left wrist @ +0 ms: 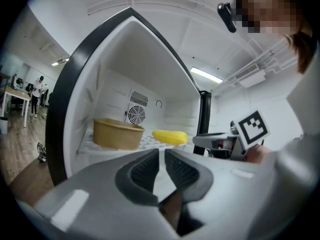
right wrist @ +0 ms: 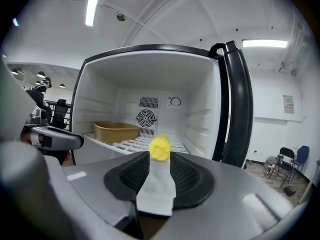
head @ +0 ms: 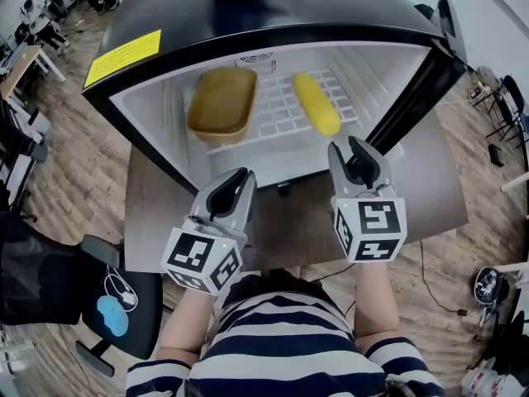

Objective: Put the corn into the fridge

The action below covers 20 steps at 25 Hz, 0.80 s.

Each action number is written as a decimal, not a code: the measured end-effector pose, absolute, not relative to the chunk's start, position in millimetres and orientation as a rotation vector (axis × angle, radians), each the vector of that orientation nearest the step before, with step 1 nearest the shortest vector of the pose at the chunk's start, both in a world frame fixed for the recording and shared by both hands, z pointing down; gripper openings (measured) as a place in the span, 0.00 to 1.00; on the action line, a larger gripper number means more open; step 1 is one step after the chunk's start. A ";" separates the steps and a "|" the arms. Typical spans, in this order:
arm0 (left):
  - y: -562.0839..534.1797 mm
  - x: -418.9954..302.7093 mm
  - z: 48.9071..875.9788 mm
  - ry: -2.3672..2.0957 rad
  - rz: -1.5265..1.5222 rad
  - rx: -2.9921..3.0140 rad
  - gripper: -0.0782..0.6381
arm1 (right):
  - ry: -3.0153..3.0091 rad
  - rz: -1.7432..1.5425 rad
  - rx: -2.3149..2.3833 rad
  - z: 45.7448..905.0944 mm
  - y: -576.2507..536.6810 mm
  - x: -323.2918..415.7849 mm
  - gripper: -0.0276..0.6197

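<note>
Starting at the far left of the head view, a black office chair (head: 50, 284) stands on the wood floor beside the counter (head: 153, 209). The counter carries a small black fridge (head: 273, 15) with a yellow label (head: 124, 56) on its top. The left tongs (head: 238, 179) are held over the counter just outside the open compartment and point into it. In the left gripper view these left tongs (left wrist: 161, 154) are drawn in to a thin slit with nothing inside it. Further in, a tan oblong container (head: 221, 102) sits on the left half of the white wire shelf (head: 277, 122). The left gripper view shows the same container (left wrist: 117, 134) in front of the round fan grille (left wrist: 134, 115) on the back wall. The corn (head: 316, 103) lies on the shelf to the right of the container and apart from it, with its length running front to back. From the left gripper view the corn (left wrist: 170, 136) appears side-on. The right tongs (head: 347, 145) hover at the front edge of the compartment, short of the cob and not touching it. In the right gripper view the right tongs (right wrist: 159, 160) stand spread and empty. The near end of the corn (right wrist: 159, 147) shows through the gap, out on the shelf beyond the tips. The container (right wrist: 115, 131) is off to its left. On the right, the fridge door (head: 416, 85) hangs swung open past the counter's edge.
</note>
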<state>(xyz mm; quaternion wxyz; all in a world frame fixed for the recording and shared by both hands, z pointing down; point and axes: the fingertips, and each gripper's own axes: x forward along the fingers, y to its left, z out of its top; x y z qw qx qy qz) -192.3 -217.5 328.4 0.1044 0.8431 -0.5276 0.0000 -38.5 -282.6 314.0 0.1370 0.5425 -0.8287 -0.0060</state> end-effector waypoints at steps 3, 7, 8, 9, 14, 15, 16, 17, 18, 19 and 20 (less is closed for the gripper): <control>-217.5 -194.2 331.5 -1.563 0.003 2.468 0.11 | -2.402 0.010 1.572 321.8 -276.0 -35.9 0.20; -217.3 -196.4 334.5 -1.577 0.004 2.449 0.11 | -2.403 0.029 1.559 329.5 -267.5 -33.3 0.13; -217.2 -197.1 335.3 -1.580 0.002 2.444 0.11 | -2.404 0.033 1.552 331.3 -265.2 -33.1 0.11; -216.8 -198.0 336.2 -1.584 0.001 2.439 0.11 | -2.405 0.036 1.545 332.9 -262.9 -32.9 0.10; -214.8 -200.4 339.1 -1.594 0.007 2.428 0.11 | -2.413 0.053 1.543 338.4 -253.1 -31.9 0.03; -214.7 -200.8 339.6 -1.597 0.008 2.426 0.11 | -2.417 0.058 1.538 339.9 -251.5 -32.7 0.03; -214.7 -201.2 340.3 -1.600 0.010 2.423 0.11 | -2.417 0.059 1.534 341.6 -250.2 -33.3 0.03; -214.7 -201.5 341.1 -1.602 0.012 2.421 0.11 | -2.413 0.055 1.531 343.3 -249.0 -33.7 0.03; -214.7 -201.6 341.8 -1.602 0.013 2.419 0.11 | -2.409 0.051 1.528 344.9 -248.0 -34.0 0.03; -214.7 -201.7 342.5 -1.602 0.014 2.417 0.11 | -2.407 0.049 1.526 346.4 -247.1 -34.2 0.03; -214.6 -201.9 343.2 -1.602 0.014 2.415 0.11 | -2.406 0.051 1.525 347.7 -246.3 -34.3 0.03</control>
